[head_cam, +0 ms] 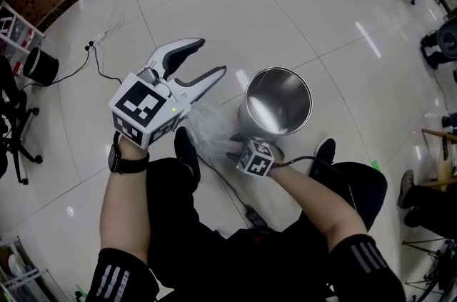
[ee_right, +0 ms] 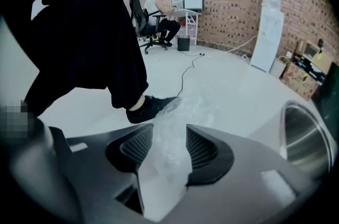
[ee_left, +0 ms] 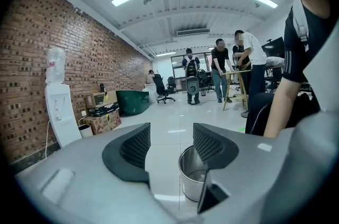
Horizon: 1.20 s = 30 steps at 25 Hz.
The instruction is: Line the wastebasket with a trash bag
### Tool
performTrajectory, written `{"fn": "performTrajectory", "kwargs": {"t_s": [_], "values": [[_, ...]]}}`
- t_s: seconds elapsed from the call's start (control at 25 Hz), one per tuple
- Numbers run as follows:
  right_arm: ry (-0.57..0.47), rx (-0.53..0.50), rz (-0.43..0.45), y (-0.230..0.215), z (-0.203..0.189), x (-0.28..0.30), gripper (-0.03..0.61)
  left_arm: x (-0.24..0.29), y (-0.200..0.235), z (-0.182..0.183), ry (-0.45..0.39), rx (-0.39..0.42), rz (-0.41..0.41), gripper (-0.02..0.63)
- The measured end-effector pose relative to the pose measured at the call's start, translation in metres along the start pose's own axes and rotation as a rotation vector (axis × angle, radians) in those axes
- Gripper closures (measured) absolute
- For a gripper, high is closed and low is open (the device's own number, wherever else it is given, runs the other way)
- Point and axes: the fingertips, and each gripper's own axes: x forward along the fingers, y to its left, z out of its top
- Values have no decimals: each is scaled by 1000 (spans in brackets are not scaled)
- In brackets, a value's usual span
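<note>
Wastebasket [head_cam: 258, 108]: steel, round, upright on floor [head_cam: 321, 22], mouth open, just in front of person's feet.
Trash bag [head_cam: 211, 128]: clear plastic, crumpled, beside basket; one end runs btwn fingers of right gripper [ee_right: 169, 138], which are spread wide, not clamping.
Left gripper [head_cam: 203, 59]: held above floor, fingers released, nothing btwn them.

2 items: metal wastebasket, clear trash bag; wastebasket not yet lined.
Wastebasket [head_cam: 277, 106]: round, shiny steel, upright on the pale tiled floor [head_cam: 300, 8], mouth open, interior bare. Trash bag [head_cam: 211, 128]: thin translucent plastic, crumpled, just beside the wastebasket, 1 end passing up between the parted jaws of the right gripper [ee_right: 168, 139].
</note>
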Motion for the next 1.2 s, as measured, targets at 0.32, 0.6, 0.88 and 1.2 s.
{"fn": "performTrajectory", "kwargs": {"t_s": [0.32, 0.6, 0.88, 1.2], "values": [[193, 14, -104, -2, -61, 72, 330, -15, 1, -6, 37, -24, 2, 365], [305, 147, -99, -3, -105, 98, 372, -20, 0, -13, 19, -37, -9, 365], [163, 161, -107, -6, -68, 80, 571, -18, 2, -9, 4, -36, -18, 365], [-3, 95, -137, -18, 3, 19, 571, -2, 1, -6, 5, -17, -16, 365]]}}
